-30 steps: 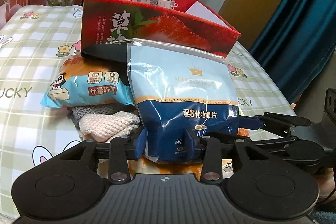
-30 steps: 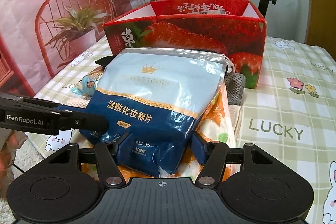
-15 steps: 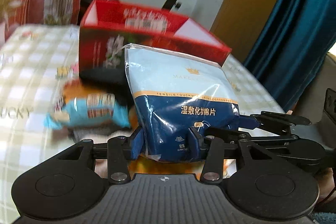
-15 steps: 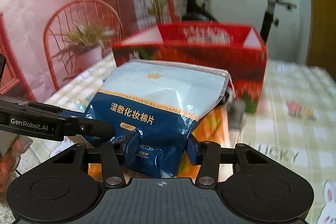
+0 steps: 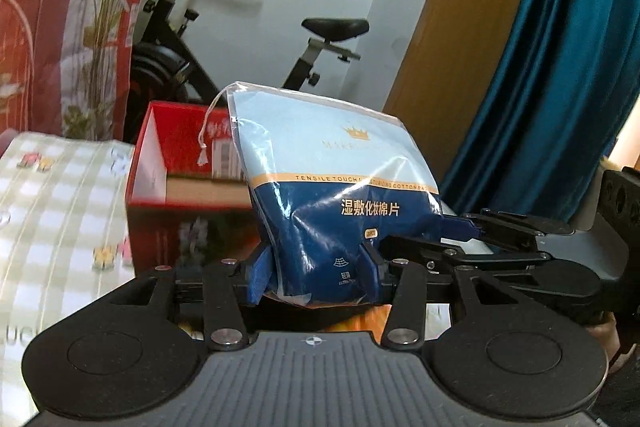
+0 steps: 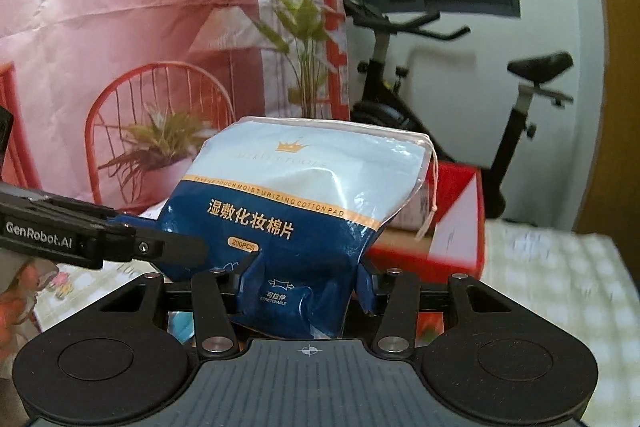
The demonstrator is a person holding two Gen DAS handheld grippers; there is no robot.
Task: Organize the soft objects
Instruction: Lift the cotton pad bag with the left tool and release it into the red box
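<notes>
A blue and pale-blue drawstring bag of cotton pads (image 5: 332, 187) hangs in the air, held at its lower end from two sides. My left gripper (image 5: 318, 267) is shut on its bottom edge, blue pads pressing into the plastic. My right gripper (image 6: 304, 283) is shut on the same bag (image 6: 304, 195) from the other side. Each gripper shows in the other's view: the right gripper (image 5: 500, 239) comes in from the right, the left gripper (image 6: 160, 247) from the left. The open red strawberry box (image 5: 152, 163) (image 6: 460, 227) stands behind and below the bag.
The green checked tablecloth (image 5: 52, 207) (image 6: 552, 287) lies below. A book-like item (image 5: 204, 189) sits inside the box. An exercise bike (image 5: 180, 67) stands behind the table, a teal curtain (image 5: 540, 87) at the right, a pink printed backdrop (image 6: 120, 27) at the left.
Both grippers have risen with the bag, lifting it off the pile. The snack pack and knitted cloths have dropped out of view, and the box now sits lower with its inside showing.
</notes>
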